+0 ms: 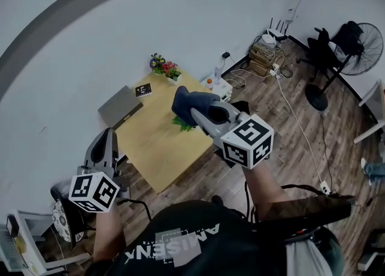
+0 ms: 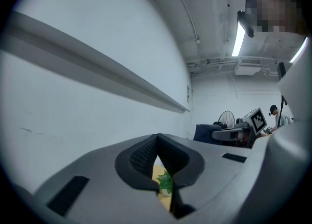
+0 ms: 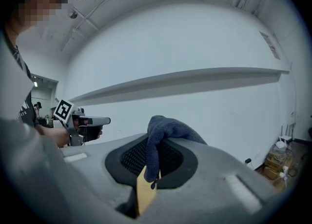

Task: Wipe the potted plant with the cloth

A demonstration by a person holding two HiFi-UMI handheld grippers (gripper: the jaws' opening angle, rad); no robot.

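Grey left gripper [image 1: 110, 131], right gripper [image 1: 187, 108]; black jaws; white marker cubes [image 1: 93, 192]; black printed T-shirt [image 1: 180, 242]

My right gripper [image 3: 152, 155] had a matt grey plastic shell with black ribbed pads [image 3: 131, 158], and the cloth [image 3: 162, 127] pinched in it was soft, fuzzy dark-blue terry. The table [image 1: 150, 142] was pale, smooth, matt wood.

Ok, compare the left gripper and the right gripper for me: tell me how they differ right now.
The left gripper is shut on nothing; the right gripper is shut on the dark blue cloth. The left gripper sits off the side of the table; the right gripper reaches out over the table, with the cloth just above the potted plant. Both are closed.
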